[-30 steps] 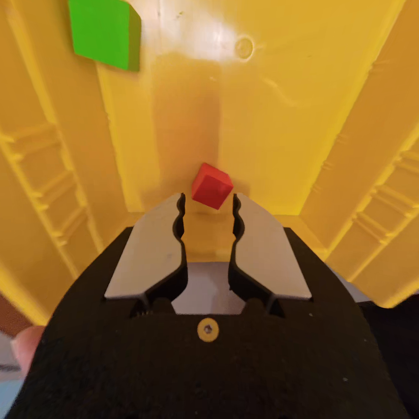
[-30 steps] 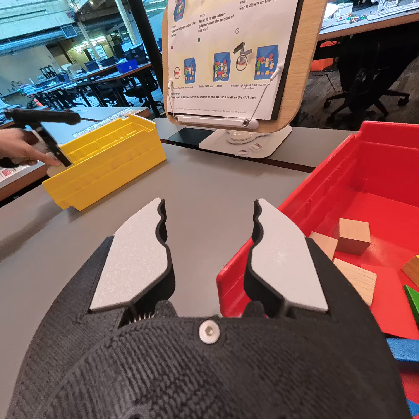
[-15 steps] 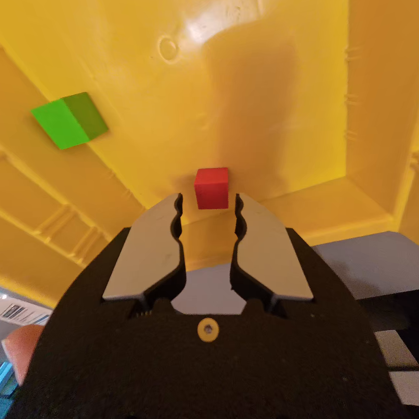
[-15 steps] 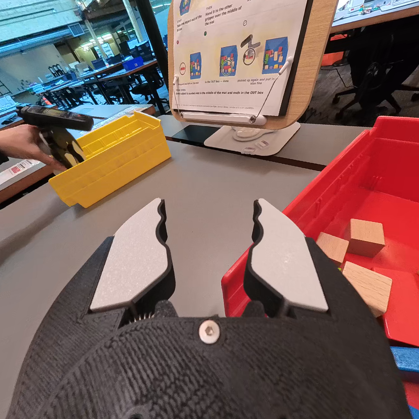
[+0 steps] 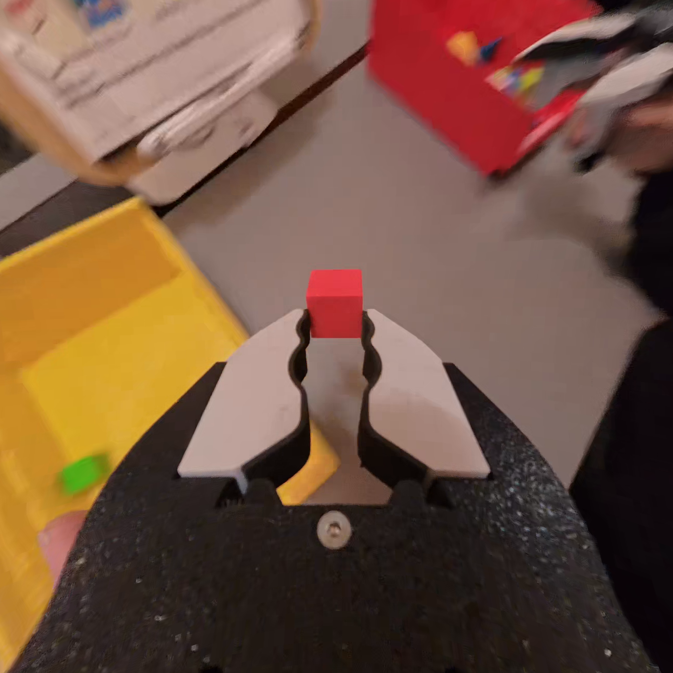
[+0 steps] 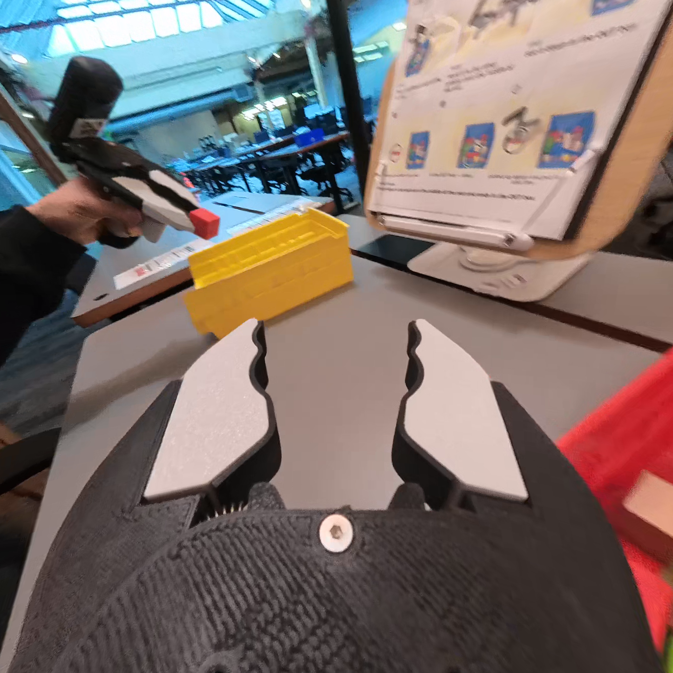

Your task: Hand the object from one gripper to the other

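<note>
1 small red cube [image 5: 334, 304] sits pinched at the left gripper [image 5: 335, 322] tips, raised level; the right gripper [image 6: 335, 335] gapes wide, bare.

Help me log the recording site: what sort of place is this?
Probably a large shared workshop or lab. Rows of work tables with chairs recede under a skylit ceiling, and the grey table carries a yellow bin, a red bin and a propped instruction sheet.

Printed instruction sheet [image 6: 484, 120] on stand, text blurred, unreadable
</note>
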Demonstrator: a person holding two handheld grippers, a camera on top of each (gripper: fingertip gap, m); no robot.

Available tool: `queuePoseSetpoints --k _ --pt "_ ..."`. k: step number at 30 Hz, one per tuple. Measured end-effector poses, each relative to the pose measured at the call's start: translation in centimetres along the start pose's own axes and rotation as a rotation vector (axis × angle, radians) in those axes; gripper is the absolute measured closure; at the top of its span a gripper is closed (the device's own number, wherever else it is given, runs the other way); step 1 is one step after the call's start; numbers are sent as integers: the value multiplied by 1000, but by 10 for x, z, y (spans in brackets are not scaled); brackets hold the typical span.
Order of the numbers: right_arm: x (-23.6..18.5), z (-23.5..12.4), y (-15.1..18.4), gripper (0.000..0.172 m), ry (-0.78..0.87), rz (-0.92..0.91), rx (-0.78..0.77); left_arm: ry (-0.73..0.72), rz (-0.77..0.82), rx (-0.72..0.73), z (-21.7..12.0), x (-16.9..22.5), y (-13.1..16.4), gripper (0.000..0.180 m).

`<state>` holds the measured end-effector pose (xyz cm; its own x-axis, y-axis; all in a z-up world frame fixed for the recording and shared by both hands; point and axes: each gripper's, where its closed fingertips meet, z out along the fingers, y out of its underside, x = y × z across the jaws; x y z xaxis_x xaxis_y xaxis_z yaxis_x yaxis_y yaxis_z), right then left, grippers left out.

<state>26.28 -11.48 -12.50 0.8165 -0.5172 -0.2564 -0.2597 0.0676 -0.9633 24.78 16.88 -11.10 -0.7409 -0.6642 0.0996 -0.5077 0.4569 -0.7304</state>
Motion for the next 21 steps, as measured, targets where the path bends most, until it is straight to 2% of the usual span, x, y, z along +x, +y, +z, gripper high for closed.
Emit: queuePoseSetpoints --k 1,4,10,16,19,21 --pt "-10 4 -4 96 -39 -20 24 66 22 60 3 22 -14 155" --pt "-47 13 -13 96 -183 -74 69 244 95 188 17 83 -43 155" --pt "-105 26 -8 101 -400 -135 65 474 185 286 58 163 -60 155" --pt "-122 25 -11 123 -500 -86 96 592 195 331 78 192 -65 155" --pt "-125 22 -6 137 -540 -105 67 586 204 341 82 194 -66 155" --pt "-123 23 -3 139 -527 -119 51 565 200 345 85 191 -65 155"
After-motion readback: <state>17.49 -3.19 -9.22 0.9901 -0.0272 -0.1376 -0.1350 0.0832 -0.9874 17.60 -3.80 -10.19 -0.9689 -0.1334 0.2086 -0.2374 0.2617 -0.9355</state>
